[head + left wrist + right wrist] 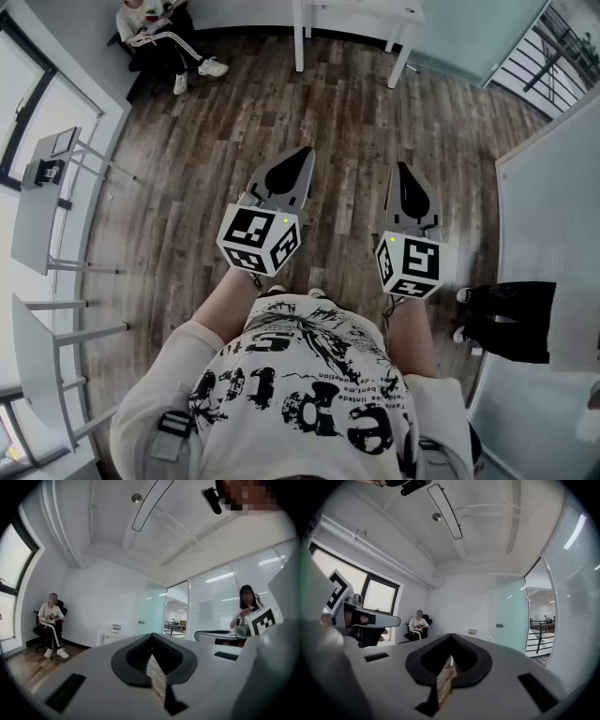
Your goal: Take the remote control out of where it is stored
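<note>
Above the wood floor (347,112), the left hand-held gripper (302,156) and the right hand-held gripper (404,171) point level, side by side, each with jaws pressed together on nothing. Ahead of them stands a white table (361,13), and a seated person (155,33) is ahead-left. No view shows the remote.

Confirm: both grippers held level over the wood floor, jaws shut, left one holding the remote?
Not right. The left gripper holds nothing: the left gripper view shows its jaws shut with nothing between them. The rest stands: it and the right gripper are held level over the wood floor, jaws shut.
</note>
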`<state>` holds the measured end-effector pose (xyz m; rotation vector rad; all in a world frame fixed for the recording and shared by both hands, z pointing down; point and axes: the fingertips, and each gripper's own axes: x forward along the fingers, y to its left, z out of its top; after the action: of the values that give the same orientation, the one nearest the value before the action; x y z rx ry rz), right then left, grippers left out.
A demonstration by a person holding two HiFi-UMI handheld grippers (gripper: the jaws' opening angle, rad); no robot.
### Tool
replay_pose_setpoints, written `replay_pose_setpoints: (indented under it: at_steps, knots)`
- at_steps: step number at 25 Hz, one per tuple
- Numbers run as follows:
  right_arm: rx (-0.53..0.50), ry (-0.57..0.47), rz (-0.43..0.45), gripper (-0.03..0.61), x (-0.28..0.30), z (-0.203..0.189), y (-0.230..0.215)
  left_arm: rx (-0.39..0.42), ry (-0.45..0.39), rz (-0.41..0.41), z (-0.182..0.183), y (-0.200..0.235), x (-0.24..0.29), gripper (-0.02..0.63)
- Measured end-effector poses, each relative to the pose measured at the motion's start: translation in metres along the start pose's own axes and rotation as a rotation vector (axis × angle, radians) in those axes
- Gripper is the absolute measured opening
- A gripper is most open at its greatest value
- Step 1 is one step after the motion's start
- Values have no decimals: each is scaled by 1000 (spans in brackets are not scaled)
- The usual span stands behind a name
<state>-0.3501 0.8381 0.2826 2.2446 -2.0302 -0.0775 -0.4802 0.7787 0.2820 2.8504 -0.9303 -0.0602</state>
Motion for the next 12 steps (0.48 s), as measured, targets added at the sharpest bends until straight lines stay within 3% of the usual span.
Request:
replay_pose_setpoints:
  at_steps: [12]
  knots:
    - [-68,-51,61,-6,-2,-1,16,12,11,8,-9,-13,1,6]
